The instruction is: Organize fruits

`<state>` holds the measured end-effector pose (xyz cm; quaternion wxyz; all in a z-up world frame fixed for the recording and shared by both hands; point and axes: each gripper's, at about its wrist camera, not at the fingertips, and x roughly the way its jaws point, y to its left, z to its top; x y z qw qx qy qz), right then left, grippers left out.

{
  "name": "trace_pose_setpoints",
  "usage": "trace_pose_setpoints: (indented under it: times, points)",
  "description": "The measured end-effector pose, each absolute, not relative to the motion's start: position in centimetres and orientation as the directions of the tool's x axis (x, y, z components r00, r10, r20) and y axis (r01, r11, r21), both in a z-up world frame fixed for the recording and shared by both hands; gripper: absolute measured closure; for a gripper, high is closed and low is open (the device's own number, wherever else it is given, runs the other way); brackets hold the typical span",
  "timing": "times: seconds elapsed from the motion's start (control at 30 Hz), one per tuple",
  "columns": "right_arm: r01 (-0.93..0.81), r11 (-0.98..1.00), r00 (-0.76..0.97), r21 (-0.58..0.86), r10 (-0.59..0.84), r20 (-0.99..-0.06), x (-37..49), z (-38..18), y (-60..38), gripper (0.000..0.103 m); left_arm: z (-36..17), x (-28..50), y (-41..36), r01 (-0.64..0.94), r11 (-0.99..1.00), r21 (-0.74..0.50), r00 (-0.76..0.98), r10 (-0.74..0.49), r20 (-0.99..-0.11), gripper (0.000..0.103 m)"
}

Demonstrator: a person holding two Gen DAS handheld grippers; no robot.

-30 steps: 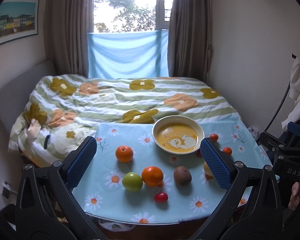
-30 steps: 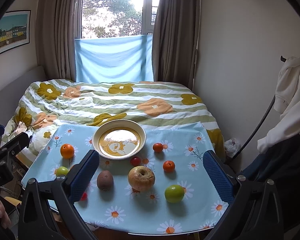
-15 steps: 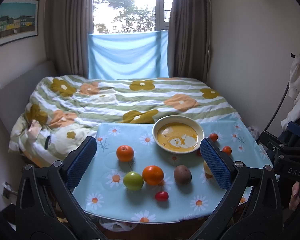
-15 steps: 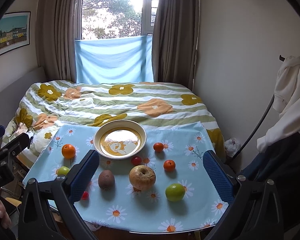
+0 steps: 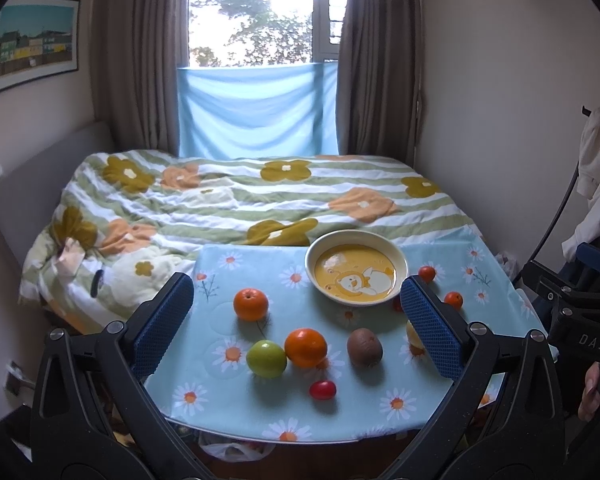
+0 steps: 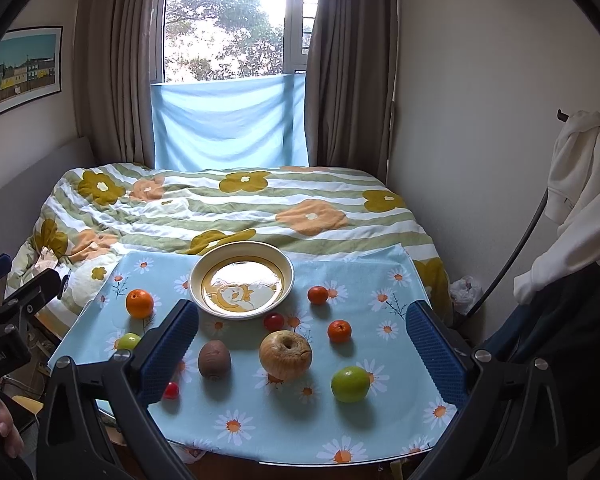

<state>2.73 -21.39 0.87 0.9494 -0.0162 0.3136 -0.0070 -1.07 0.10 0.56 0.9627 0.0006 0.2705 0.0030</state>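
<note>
Ten or so loose fruits are spread on the daisy-print tabletop (image 6: 380, 276) ahead of both wide-open, empty jaws, so the russet apple (image 6: 286, 355) between the right jaws should be straddled squarely, gripped gently and carried to the empty cream bear-print bowl (image 6: 242, 280) beyond.

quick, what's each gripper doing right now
left gripper: open, holding nothing, above the daisy-print blue tablecloth
right gripper: open, holding nothing

Bed: floral striped duvet (image 5: 260, 200), 12 o'clock
Window: blue cloth (image 5: 256, 112) across it, brown curtains (image 6: 116, 64)
Picture (image 5: 32, 44): 10 o'clock wall
Garment (image 6: 576, 184): white, 3 o'clock
</note>
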Motion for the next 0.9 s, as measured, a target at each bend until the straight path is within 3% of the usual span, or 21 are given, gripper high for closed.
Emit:
trace_pose_setpoints:
  times: [0.47,0.9]
  points:
    - [-0.063,0.997,0.769,-0.033,0.028,-0.638,4.1,-0.3,-20.8,0.000,-2.3,-1.3,-0.4,-0.064,0.998,-0.018,0.799,0.041,-0.599,0.000]
    - [-0.233,0.972,0.675,0.003,0.165,-0.719,7.2,-9.1,-21.7,0.000,-11.6,0.6,-2.6,-0.099,0.995,-0.002,0.684,0.066,-0.727,0.000]
